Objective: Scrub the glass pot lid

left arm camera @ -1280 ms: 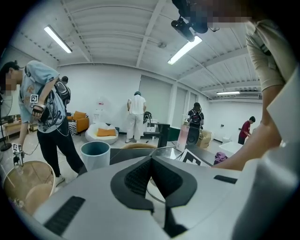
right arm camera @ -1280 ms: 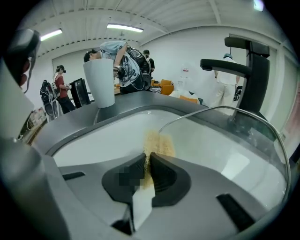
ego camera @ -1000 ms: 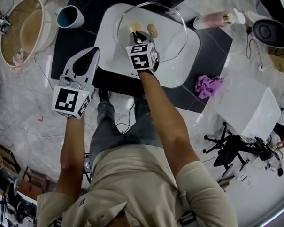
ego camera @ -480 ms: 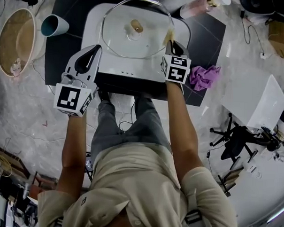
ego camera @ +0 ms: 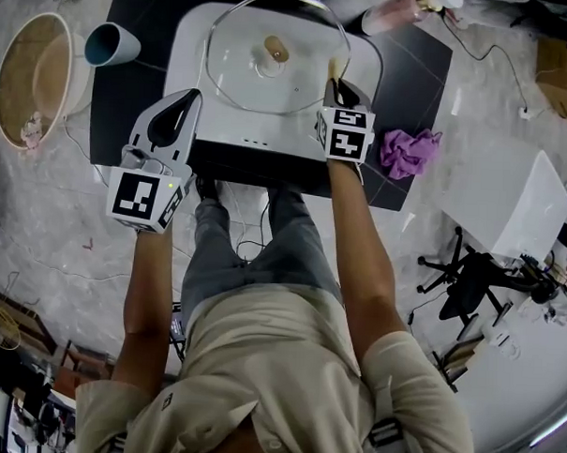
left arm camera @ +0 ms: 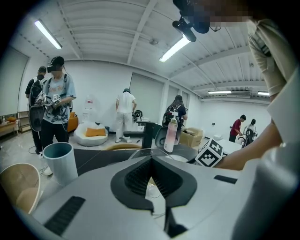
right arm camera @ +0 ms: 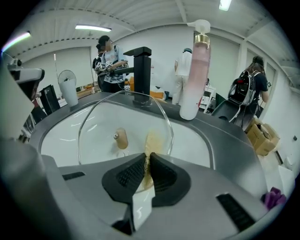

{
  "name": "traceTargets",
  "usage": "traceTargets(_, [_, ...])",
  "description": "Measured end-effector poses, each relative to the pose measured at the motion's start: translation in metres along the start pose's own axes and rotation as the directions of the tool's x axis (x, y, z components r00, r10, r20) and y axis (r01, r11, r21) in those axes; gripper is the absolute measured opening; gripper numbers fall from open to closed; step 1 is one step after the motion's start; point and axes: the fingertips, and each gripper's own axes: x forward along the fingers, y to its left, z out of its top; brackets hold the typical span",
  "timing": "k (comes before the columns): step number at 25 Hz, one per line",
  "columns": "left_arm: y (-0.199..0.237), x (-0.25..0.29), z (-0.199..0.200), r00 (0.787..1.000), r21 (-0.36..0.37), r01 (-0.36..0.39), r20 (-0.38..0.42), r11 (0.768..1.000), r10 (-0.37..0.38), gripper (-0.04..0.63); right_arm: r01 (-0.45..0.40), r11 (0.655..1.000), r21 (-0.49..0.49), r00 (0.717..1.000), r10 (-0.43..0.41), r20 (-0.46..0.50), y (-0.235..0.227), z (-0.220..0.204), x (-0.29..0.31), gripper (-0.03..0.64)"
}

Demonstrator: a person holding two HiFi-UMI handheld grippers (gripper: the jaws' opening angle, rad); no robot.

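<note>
A round glass pot lid [ego camera: 241, 74] with a wooden knob [ego camera: 276, 50] lies in the white sink [ego camera: 190, 38]. My right gripper [ego camera: 336, 82] is at the lid's right rim, shut on a thin yellowish scrub sponge [ego camera: 336, 67]. In the right gripper view the sponge [right arm camera: 154, 139] sticks out past that gripper [right arm camera: 146, 163] and rests against the lid [right arm camera: 132, 114] near the knob [right arm camera: 121, 138]. My left gripper [ego camera: 182, 104] hovers over the sink's front left corner, shut with nothing in it. In its own view it [left arm camera: 151, 161] points toward the lid.
A black faucet [right arm camera: 142, 70] and a pink pump bottle [right arm camera: 194, 70] stand behind the sink. On the black table are a teal cup [ego camera: 111, 44] at the left and a purple cloth [ego camera: 409, 151] at the right. A woven basket [ego camera: 37, 74] sits on the floor. People stand in the background.
My right gripper with the sponge has moved from the lid's middle, beside the knob, out to its right rim. The left gripper has stayed put.
</note>
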Motion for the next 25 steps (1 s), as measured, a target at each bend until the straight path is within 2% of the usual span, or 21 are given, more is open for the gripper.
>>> traceTargets(8, [0.024, -0.028, -0.013, 0.998, -0.038, -0.059, 0.002, 0.998, 0.059, 0.014, -0.106, 0.994, -0.027, 0.992, 0.103, -0.07, 0.068, -0.006, 0.032, 0.037])
traceTargets(11, [0.034, -0.041, -0.018, 0.997, -0.049, -0.079, 0.006, 0.996, 0.079, 0.014, -0.171, 0.982, -0.085, 0.981, 0.161, -0.104, 0.11, -0.004, 0.047, 0.037])
traceTargets(15, [0.048, -0.062, -0.024, 0.994, -0.063, -0.106, 0.016, 0.992, 0.107, 0.014, -0.303, 0.921, -0.246, 0.95, 0.272, -0.15, 0.184, 0.003, 0.063, 0.037])
traceTargets(17, [0.055, -0.07, -0.027, 0.993, -0.07, -0.118, 0.02, 0.991, 0.119, 0.014, -0.36, 0.888, -0.286, 0.931, 0.321, -0.177, 0.214, 0.006, 0.069, 0.037])
traceTargets(19, [0.061, -0.079, -0.029, 0.991, -0.077, -0.127, 0.024, 0.989, 0.129, 0.014, -0.383, 0.87, -0.311, 0.921, 0.335, -0.196, 0.231, 0.008, 0.072, 0.037])
traceTargets(25, [0.077, -0.099, -0.028, 0.988, -0.086, -0.149, 0.036, 0.985, 0.153, 0.014, -0.368, 0.864, -0.343, 0.926, 0.306, -0.22, 0.234, 0.01, 0.069, 0.037])
